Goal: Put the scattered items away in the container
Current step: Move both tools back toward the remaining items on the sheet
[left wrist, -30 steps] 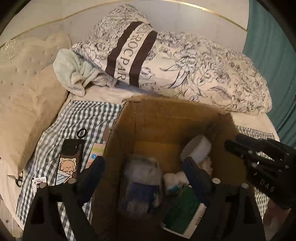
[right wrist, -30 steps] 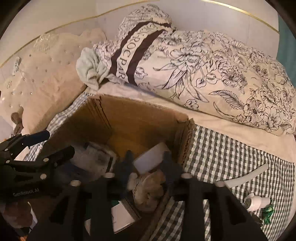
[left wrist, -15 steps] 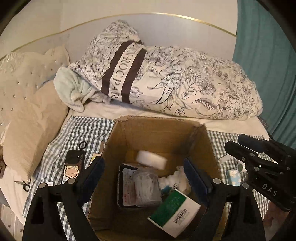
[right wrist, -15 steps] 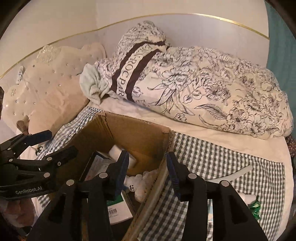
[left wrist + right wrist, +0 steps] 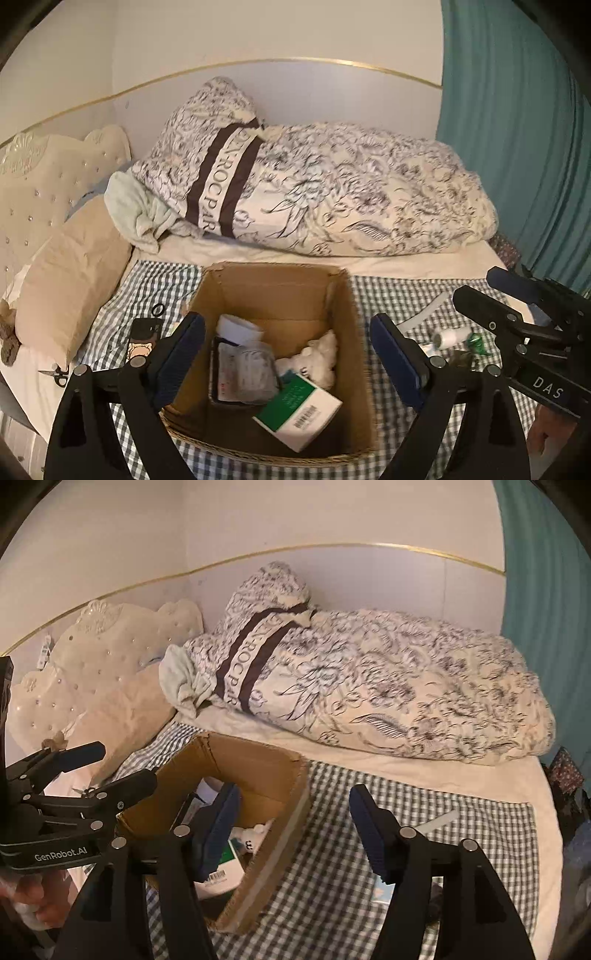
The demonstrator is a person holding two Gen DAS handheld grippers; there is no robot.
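Note:
A cardboard box (image 5: 273, 267) stands on the checked cloth. It holds a green-and-white carton (image 5: 299, 411), a clear packet (image 5: 243, 373), a white fluffy item (image 5: 321, 354) and a white roll (image 5: 238, 328). My left gripper (image 5: 288, 360) hangs above the box, open and empty. In the right wrist view my right gripper (image 5: 295, 830) hovers over the right wall of the box (image 5: 258, 760). Its jaws are opening and nothing sits between them. Each gripper also shows in the other's view: the right gripper (image 5: 478, 286) and the left gripper (image 5: 123, 764).
Left of the box lie a cartoon phone case (image 5: 142, 339), a black ring (image 5: 158, 309) and scissors (image 5: 55, 373). To its right lie a white bottle (image 5: 448, 336), a green wrapper (image 5: 476, 341) and a white strip (image 5: 439, 821). A floral duvet (image 5: 351, 192) fills the back.
Both grippers have risen and drawn back from the box, so more of the bed shows. The right jaws, earlier narrow down inside the box, now stand wider and empty.

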